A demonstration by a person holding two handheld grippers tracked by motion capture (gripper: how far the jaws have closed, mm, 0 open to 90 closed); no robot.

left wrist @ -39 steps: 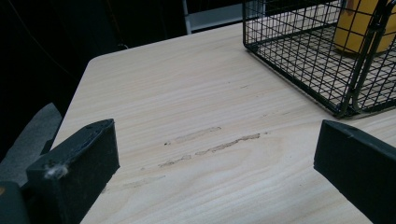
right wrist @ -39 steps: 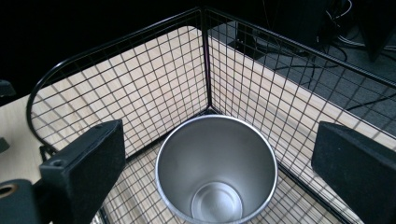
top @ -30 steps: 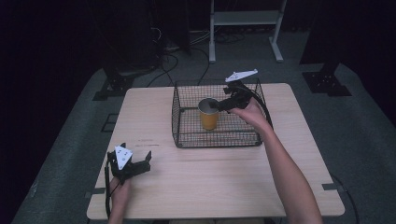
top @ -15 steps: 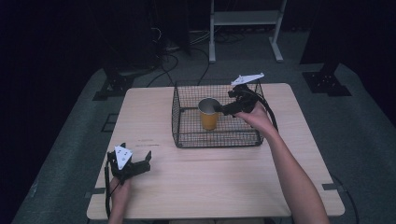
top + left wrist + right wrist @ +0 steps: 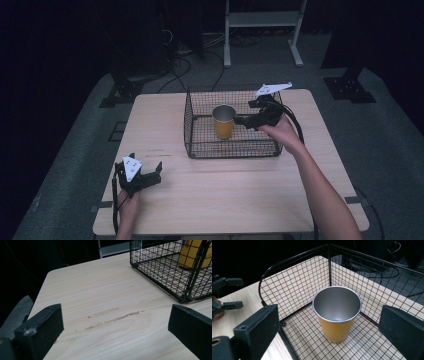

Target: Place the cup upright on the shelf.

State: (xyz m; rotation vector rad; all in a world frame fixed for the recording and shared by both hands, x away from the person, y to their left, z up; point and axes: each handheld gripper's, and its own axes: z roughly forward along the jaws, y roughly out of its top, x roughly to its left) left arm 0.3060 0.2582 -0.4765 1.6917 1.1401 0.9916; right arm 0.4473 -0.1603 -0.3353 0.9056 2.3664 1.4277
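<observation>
1. Orange cup (image 5: 224,121), steel-lined, mouth up, stands upright on the mesh floor of a black wire basket (image 5: 200,142). In the right gripper view the cup (image 5: 336,312) is empty and sits nearer the basket's far corner than its middle.
2. The basket (image 5: 294,282) is open-topped, with four mesh walls. It rests on the far half of the wooden table (image 5: 225,190).
3. Right gripper (image 5: 245,120) is held over the basket's right wall, pointing at the cup from the right. Its jaws stand wide apart, one to each side of the cup in its own view, touching nothing. The right hand (image 5: 277,129) holds the gripper's body; a grey three-cornered plate (image 5: 272,89) sits on top.
4. Between that gripper and the cup: no wall, since the jaws are above the rim line; the mesh walls close off the cup on every side lower down.
5. Left gripper (image 5: 150,176) rests near the table's front left corner, well apart from the basket, jaws spread wide and empty. In its own view, bare wood with pale scuff marks (image 5: 112,317) lies between the jaws, and the basket's near corner (image 5: 185,293) stands ahead to the right.
6. Surroundings: grey floor with cables (image 5: 180,50) and a white metal stand (image 5: 262,20) beyond the table; the room is dark.
</observation>
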